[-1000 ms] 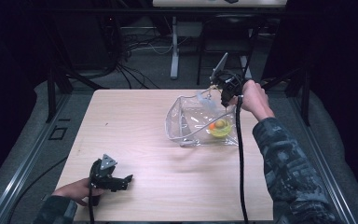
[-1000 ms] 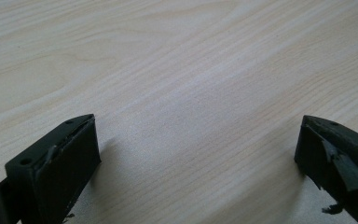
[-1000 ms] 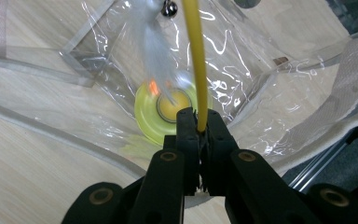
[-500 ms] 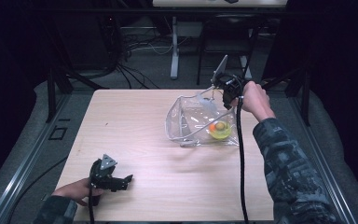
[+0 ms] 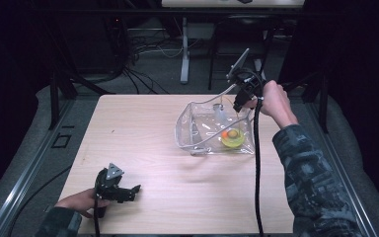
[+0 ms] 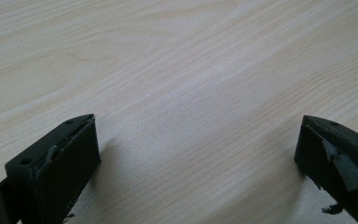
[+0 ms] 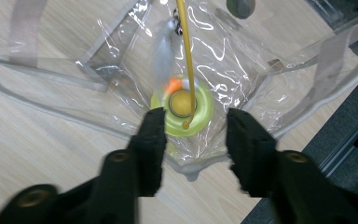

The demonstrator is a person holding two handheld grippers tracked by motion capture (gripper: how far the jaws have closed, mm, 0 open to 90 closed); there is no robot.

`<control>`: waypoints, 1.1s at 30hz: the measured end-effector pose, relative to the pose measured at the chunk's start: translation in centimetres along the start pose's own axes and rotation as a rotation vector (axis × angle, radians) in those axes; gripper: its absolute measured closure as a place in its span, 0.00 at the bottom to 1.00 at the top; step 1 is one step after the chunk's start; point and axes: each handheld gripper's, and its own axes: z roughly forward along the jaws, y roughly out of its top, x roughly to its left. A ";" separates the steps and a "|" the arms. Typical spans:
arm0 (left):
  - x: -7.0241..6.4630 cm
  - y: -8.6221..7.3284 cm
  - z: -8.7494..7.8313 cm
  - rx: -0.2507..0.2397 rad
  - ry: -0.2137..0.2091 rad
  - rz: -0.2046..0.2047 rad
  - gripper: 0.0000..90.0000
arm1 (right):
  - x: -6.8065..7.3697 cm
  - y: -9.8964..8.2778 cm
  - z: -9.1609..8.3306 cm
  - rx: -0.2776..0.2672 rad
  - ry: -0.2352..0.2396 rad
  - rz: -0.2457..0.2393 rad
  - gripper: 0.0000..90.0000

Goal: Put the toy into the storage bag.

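Right tongs (image 5: pixel 240 101) hover over the clear bag (image 5: pixel 202 131) holding a yellow toy (image 5: pixel 232 138); left tongs (image 5: pixel 128 191) rest on the tabletop (image 5: pixel 143 123).

The left gripper (image 5: pixel 131 190) lies low at the near left, held in the left hand (image 5: pixel 76 202), jaws spread wide. The right gripper (image 5: pixel 238 105), gripped by the right hand (image 5: pixel 274 98) at the far right, points downward, its jaws having just opened, with nothing between them.
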 end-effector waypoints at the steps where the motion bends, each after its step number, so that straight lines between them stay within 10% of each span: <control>1: 0.0 0.0 0.0 0.000 -0.001 0.000 0.00 | 0.1 -0.1 -0.4 -0.004 -0.004 -0.001 0.58; 12: 0.0 0.0 0.0 0.000 0.000 0.000 0.00 | 0.2 -2.2 -3.3 -0.093 0.006 0.020 0.17; 33: 0.0 0.0 0.0 0.000 0.000 0.001 0.00 | -0.9 -9.5 -2.8 -0.171 -0.014 0.062 0.04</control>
